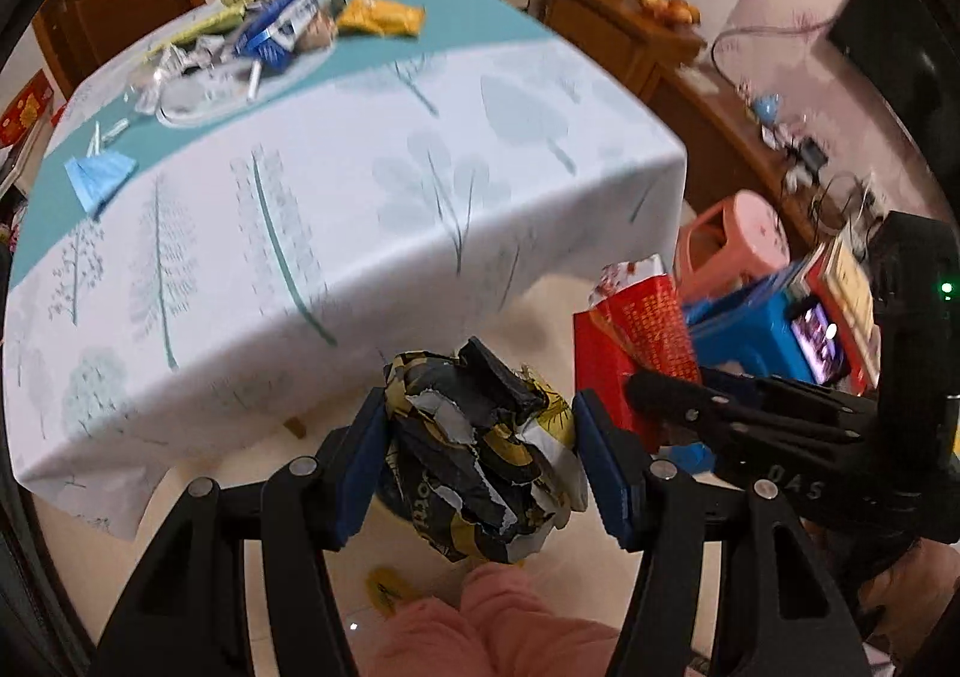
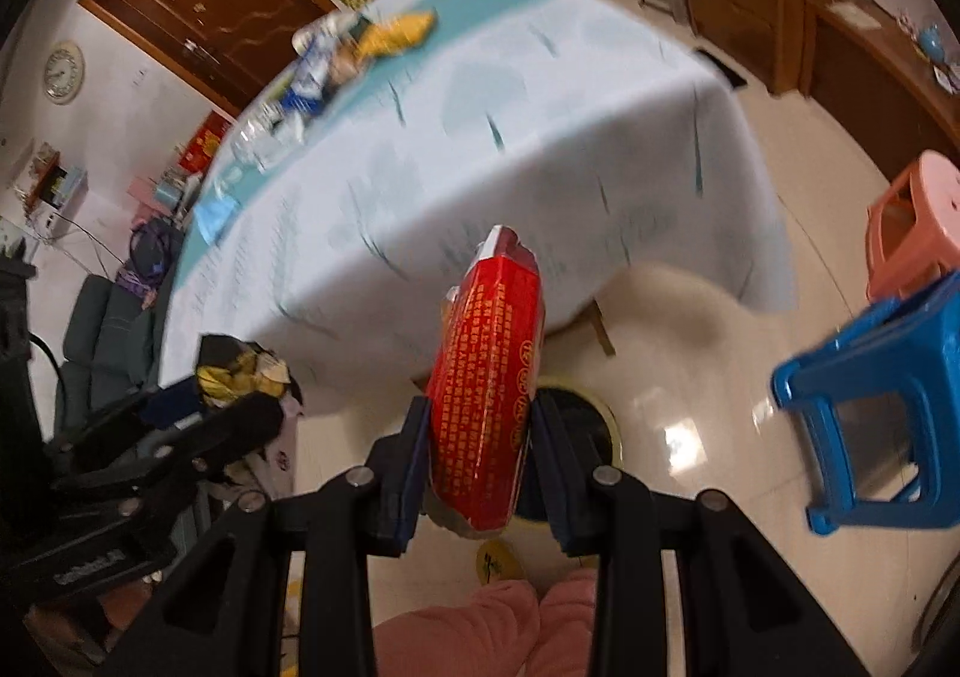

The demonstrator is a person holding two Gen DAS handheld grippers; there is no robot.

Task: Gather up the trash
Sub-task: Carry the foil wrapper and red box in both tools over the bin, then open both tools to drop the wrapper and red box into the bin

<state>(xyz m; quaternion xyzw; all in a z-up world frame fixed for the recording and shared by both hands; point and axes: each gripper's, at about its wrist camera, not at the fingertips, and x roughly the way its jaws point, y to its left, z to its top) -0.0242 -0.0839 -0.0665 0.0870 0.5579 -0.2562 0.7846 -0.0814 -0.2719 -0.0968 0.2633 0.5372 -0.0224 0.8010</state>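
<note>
Your left gripper (image 1: 477, 458) is clamped on a crumpled black-and-yellow wrapper (image 1: 480, 449), its blue pads (image 1: 360, 473) pressed against both sides of the wad. You hold it off the near edge of the table (image 1: 372, 233), above the tile floor. On the far side of the table, more trash lies in a heap: a yellow packet (image 1: 381, 16), a blue-and-white pack (image 1: 282, 26) and foil scraps around a clear plate (image 1: 210, 98), with a blue paper (image 1: 99, 176) well apart to the left. At the right of this view, your right gripper (image 1: 654, 407) comes in holding a red packet (image 1: 645, 317). Behind it stand a blue stool (image 1: 744, 329) and a pink stool (image 1: 735, 242).

From the right wrist, your right gripper (image 2: 480, 455) is closed on the red packet (image 2: 489, 389), which stands upright between the pads and also hangs off the table's (image 2: 480, 155) near edge. Below it, on the floor, sits a round dark bin (image 2: 585, 413) with a yellow rim. Your left gripper (image 2: 237, 398) shows at the left with the wrapper (image 2: 240, 371) in its grip. The blue stool (image 2: 876, 407) stands at the right, the pink stool (image 2: 915, 221) behind it. Motion blurs the table heap here.
</note>
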